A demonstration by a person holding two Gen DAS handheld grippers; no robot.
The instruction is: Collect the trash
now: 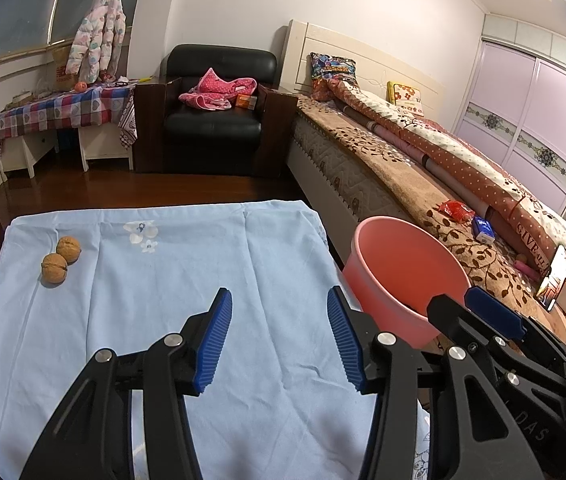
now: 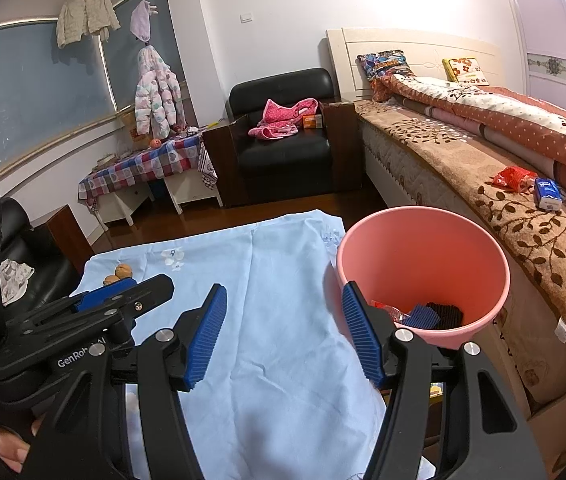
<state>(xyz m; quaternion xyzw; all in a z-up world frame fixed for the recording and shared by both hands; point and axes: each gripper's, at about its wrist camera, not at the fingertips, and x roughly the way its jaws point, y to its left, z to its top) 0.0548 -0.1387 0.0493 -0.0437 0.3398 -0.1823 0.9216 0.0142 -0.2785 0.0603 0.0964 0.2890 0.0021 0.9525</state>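
White walls, dark wooden floor (image 1: 103, 188), black armchair (image 1: 219, 108) straight ahead beyond the tongs, checked-cloth side table (image 1: 63, 110) ahead left, bed (image 1: 423, 160) along the right, lilac wardrobe doors (image 1: 531, 120) far right, curved window (image 2: 43, 92) at left.

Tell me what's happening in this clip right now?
A person holds a gripper in each hand over a table covered by a light blue cloth. Both the left gripper and the right gripper are open and empty. Two walnuts sit at the cloth's far left corner. The pink bucket beside the table already holds a red wrapper and some dark pieces. Nothing is being gripped at the moment.
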